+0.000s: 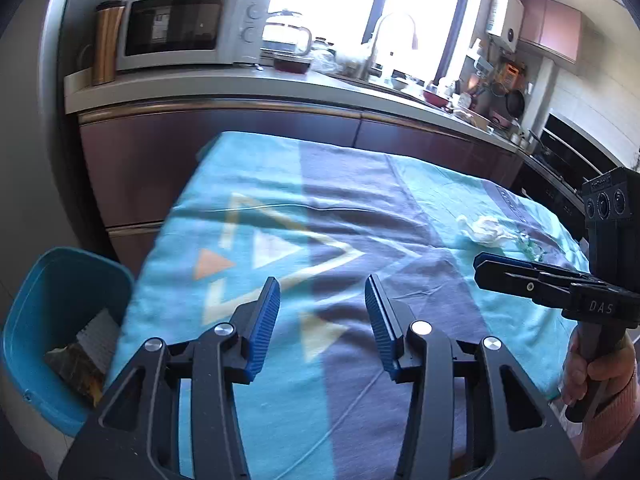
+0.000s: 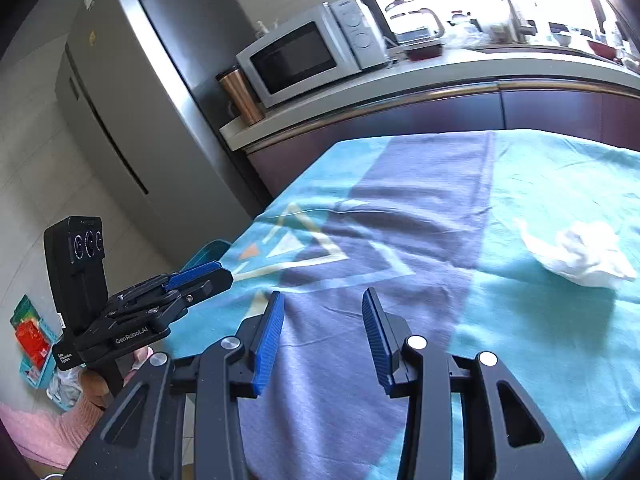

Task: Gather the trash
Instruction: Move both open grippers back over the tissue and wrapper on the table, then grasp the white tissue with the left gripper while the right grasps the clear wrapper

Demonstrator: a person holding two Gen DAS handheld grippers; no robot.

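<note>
Jaws stood wide apart and empty on both the left gripper (image 1: 322,308) and the right gripper (image 2: 323,326), over the patterned tablecloth (image 2: 420,208). The crumpled tissue (image 2: 584,254) lay at the right gripper's two o'clock. A teal bin (image 1: 52,312) holding wrappers sat at the left gripper's nine o'clock.

White tissue (image 2: 580,256) on teal-purple triangle-patterned tablecloth (image 2: 420,208).
</note>
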